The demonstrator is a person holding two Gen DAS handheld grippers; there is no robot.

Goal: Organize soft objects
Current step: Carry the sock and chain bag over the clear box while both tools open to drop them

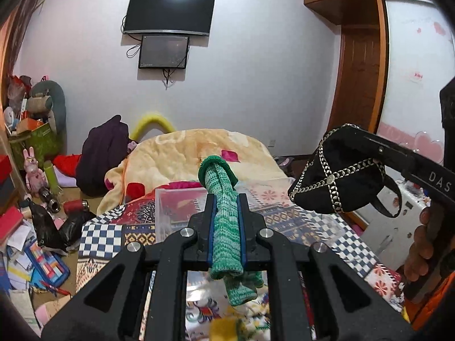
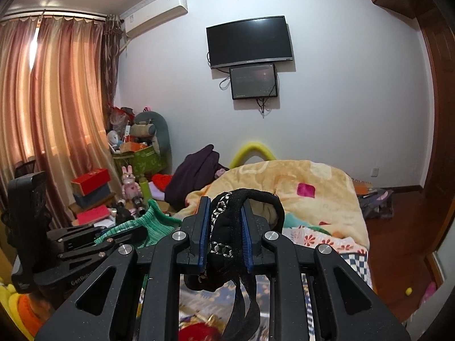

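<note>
Bedroom, cluttered; you're working over a bed (image 1: 284, 213) w/ a patchwork cover. Your left gripper (image 1: 226, 199) is clamped on a green knit glove (image 1: 224, 221), held up in the air over the near part of the bed, cuff pointing fwd past the blue pads (image 1: 210, 227), fingers hanging below. Your right gripper (image 2: 225, 213) is clamped on a black pouch (image 2: 227, 227) w/ silver chain trim, its strap looping over the right finger & dangling under. Both items are off the cover, near each other, not touching. A clear plastic box (image 1: 176, 201) sits on the bed mid-way, just beyond the glove. Further on, a yellow blanket (image 1: 199, 153) is heaped at the far end. On the far wall hangs a TV (image 1: 170, 11) w/ a smaller screen (image 1: 163, 51) under it.
</note>
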